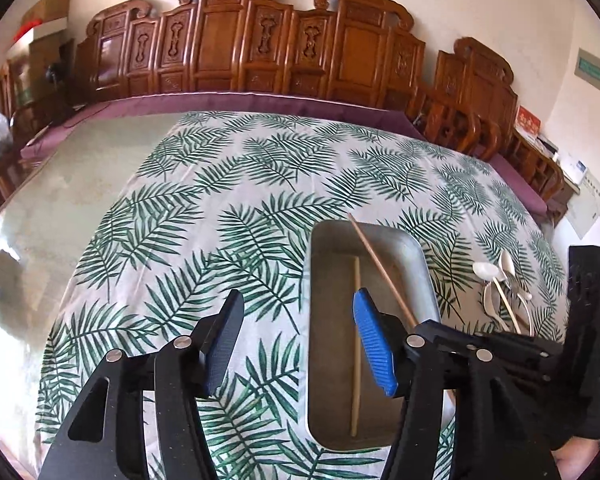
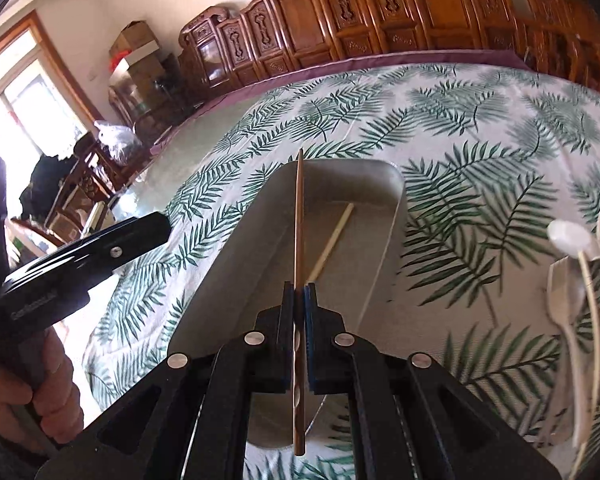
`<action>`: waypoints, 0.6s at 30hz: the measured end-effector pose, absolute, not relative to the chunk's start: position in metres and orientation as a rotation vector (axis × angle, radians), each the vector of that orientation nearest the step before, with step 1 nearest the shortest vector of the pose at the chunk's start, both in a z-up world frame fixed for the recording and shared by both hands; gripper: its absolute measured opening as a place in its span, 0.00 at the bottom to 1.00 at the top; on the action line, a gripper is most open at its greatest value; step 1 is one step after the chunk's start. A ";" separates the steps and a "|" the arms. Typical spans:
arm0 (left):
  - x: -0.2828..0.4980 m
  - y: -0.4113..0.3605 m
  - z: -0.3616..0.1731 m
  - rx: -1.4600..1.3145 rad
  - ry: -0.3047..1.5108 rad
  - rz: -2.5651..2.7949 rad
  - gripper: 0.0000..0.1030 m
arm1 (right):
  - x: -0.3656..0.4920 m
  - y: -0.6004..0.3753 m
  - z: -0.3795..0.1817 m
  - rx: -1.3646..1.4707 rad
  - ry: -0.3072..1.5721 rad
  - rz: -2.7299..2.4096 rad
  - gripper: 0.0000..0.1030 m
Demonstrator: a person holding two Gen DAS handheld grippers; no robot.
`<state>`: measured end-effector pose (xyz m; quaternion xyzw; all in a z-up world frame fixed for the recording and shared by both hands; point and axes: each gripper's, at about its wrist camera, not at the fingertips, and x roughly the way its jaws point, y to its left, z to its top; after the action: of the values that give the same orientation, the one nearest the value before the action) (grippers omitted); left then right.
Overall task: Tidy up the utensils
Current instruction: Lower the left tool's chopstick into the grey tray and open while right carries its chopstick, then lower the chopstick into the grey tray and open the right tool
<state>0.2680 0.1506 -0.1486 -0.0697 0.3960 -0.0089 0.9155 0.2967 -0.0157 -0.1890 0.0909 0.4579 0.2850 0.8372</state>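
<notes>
- The right hand-held gripper (image 2: 300,292) is closed on a dark chopstick (image 2: 299,216), held over the metal tray (image 2: 394,184); the stick runs lengthwise through the pads and sticks out beyond the tray's far rim.
- The left hand-held gripper (image 1: 300,344) stands open with nothing between its blue pads; it hangs over the tray's near left side, above the fern-print cloth (image 1: 204,184) on the counter.
- A pale chopstick (image 1: 356,344) already lies flat in the tray.
- Risk: released from this height and angle, the dark chopstick could hit the far rim, bounce, or roll out onto the cloth. Lowering it and bringing it level inside the walls would likely prevent that.
- Risk: it may land across the pale one rather than beside it, leaving the pair untidy.
- Risk: the two grippers are close together over the tray; a sideways swing could knock them into each other.
- White spoons and other pale utensils (image 2: 580,272) wait in a loose heap right of the tray, apparently not yet sorted.
- Carved wooden chairs (image 1: 228,40) line the far edge, well clear.
</notes>
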 end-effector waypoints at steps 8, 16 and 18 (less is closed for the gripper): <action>0.267 0.154 -0.147 -0.157 0.813 -0.014 0.53 | 0.308 -0.009 -0.200 0.252 0.993 0.584 0.06; 0.265 0.151 -0.146 -0.148 0.811 -0.017 0.54 | 0.299 -0.006 -0.201 0.208 0.989 0.609 0.09; 0.265 0.148 -0.146 -0.144 0.810 -0.020 0.54 | 0.296 -0.007 -0.196 0.193 0.978 0.614 0.09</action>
<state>0.2652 0.1478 -0.1460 -0.0698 0.3935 -0.0099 0.9166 0.2956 -0.0073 -0.1964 0.0911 0.4615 0.2899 0.8335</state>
